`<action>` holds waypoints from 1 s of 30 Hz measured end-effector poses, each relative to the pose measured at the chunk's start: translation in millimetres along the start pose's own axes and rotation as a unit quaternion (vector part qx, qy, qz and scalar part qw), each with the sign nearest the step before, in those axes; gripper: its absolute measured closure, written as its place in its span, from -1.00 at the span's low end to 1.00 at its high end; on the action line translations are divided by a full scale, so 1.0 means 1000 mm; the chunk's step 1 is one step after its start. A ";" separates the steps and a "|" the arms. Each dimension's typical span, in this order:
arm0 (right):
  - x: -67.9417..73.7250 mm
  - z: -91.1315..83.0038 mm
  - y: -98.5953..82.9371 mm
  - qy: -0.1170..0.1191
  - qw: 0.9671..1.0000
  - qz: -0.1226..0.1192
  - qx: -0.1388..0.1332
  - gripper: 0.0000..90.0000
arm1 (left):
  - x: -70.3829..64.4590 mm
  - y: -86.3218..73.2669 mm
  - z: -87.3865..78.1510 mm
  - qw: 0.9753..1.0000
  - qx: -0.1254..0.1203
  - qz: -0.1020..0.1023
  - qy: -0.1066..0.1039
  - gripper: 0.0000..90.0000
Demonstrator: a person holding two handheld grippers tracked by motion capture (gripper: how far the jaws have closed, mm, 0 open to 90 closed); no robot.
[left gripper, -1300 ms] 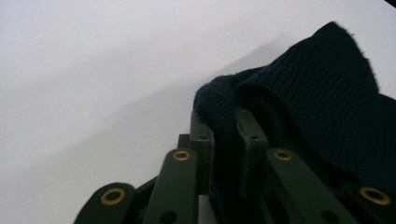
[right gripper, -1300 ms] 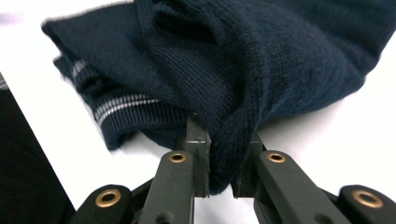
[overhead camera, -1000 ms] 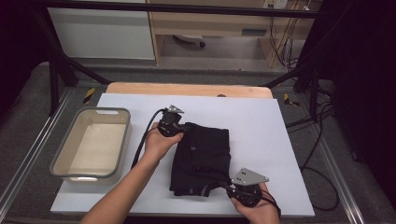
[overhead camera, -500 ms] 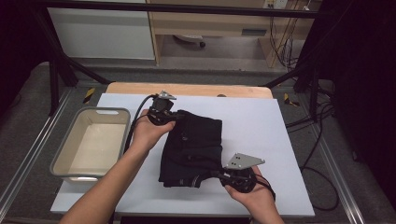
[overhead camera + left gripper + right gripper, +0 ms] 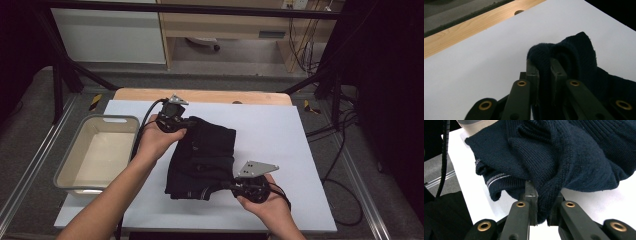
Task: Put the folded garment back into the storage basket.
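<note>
- A dark navy knitted sweater [image 5: 202, 157], folded into a rough bundle, lies at the middle of the white desk [image 5: 280, 130], its ribbed hem with a thin pale stripe [image 5: 496, 178] turned toward the near edge.
- The left tongs [image 5: 186, 122] pinch a rolled fold of the knit at the bundle's far left corner; in the left gripper view the fabric [image 5: 564, 57] bulges up between the two pressed-in jaws.
- The right tongs [image 5: 227, 185] clamp a fold at the near right corner, with the cloth drooping over both jaws in the right gripper view.
- The left hand [image 5: 157, 142] rests against the sweater's left side; the right hand [image 5: 265, 202] sits near the desk's front edge.
- A pale grey rectangular plastic tub [image 5: 75, 155] stands just left of the sweater.
- A light wooden strip [image 5: 210, 95] borders the desk's far edge.
</note>
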State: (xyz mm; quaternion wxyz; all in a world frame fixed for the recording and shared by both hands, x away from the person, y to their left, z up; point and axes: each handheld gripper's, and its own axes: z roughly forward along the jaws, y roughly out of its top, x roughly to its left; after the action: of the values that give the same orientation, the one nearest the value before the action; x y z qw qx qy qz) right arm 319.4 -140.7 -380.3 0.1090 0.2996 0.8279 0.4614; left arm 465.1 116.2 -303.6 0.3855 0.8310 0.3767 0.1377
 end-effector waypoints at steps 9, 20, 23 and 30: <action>0.000 -0.001 0.005 0.008 1.000 -0.001 -0.002 0.84 | 0.001 0.003 -0.007 1.000 0.004 0.003 0.002 0.79; 0.004 0.004 0.019 0.028 1.000 -0.004 -0.003 0.84 | 0.008 0.004 -0.021 1.000 0.011 0.005 0.008 0.79; 0.006 0.005 0.024 0.032 0.999 -0.008 -0.002 0.84 | 0.011 0.005 -0.027 1.000 0.011 0.005 0.011 0.79; 0.009 0.011 0.034 0.045 0.999 -0.007 -0.004 0.84 | 0.017 0.004 -0.039 1.000 0.009 0.002 0.015 0.79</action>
State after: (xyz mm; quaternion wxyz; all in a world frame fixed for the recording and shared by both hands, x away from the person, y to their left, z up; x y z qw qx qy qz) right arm 331.0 -114.4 -357.1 0.0765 0.2723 0.8322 0.4770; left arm 458.9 148.2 -275.3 0.3722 0.8327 0.3824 0.1476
